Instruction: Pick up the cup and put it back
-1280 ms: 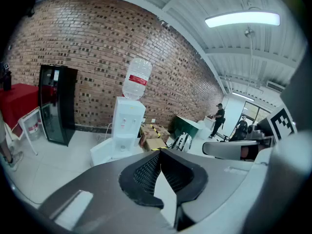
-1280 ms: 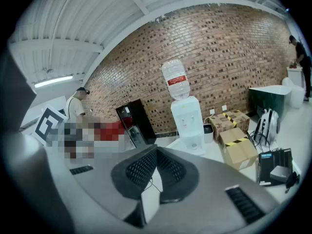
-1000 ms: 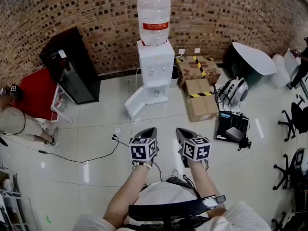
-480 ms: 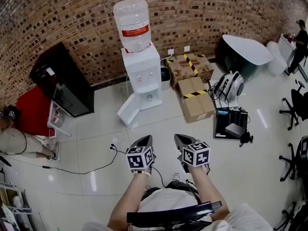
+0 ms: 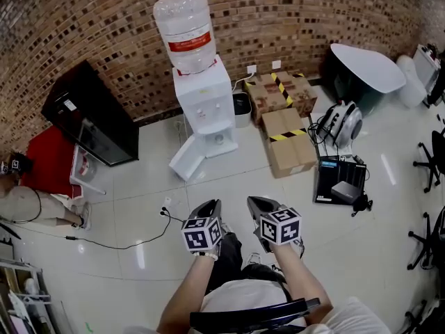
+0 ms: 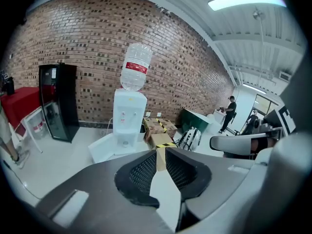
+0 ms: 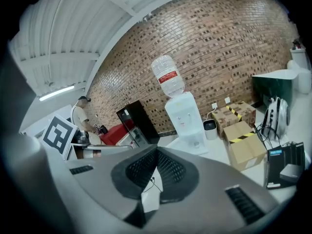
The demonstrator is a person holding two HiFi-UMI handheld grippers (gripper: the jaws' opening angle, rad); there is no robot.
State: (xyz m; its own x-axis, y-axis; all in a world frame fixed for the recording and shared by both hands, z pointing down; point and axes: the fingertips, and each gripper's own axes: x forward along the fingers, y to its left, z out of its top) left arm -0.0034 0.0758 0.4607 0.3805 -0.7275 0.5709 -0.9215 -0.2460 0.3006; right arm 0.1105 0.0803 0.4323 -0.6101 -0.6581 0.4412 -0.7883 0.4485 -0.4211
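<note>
Brick wall [image 5: 313, 19], red-brown, is running across the back of the head view. White water dispenser [image 5: 205, 106] is standing against it on the pale tiled floor [image 5: 139, 186], carrying an upturned clear plastic bottle [image 5: 182, 26]. The bottle's red label [image 5: 189, 44] is showing white print, too small to read. Black glass-door cabinet [image 5: 90, 120] is sitting left of the dispenser. Two brown cardboard boxes [image 5: 286, 141] with yellow-black striped tape are sitting right of it. Left gripper [image 5: 211, 206] and right gripper [image 5: 257, 203] are hovering side by side low in frame, well short of the dispenser. Each is carrying a marker cube [image 5: 204, 233] with black-and-white squares.

Left gripper view: jaws are opening, with a narrow slit showing between the black meshed pads [image 6: 144, 172] and nothing in it. One taped box far behind is lining up with the slit. The bottle's label is reading as a plain red band with illegible print.

Right gripper view: jaws are pressing together at the tips, gripping nothing. Dispenser and bottle are sitting ahead, above the jaws, with the taped boxes off to the right. One marker cube face is showing at far left. The label print is too small to read here as well.

Cup: I am not making it out in any view.
</note>
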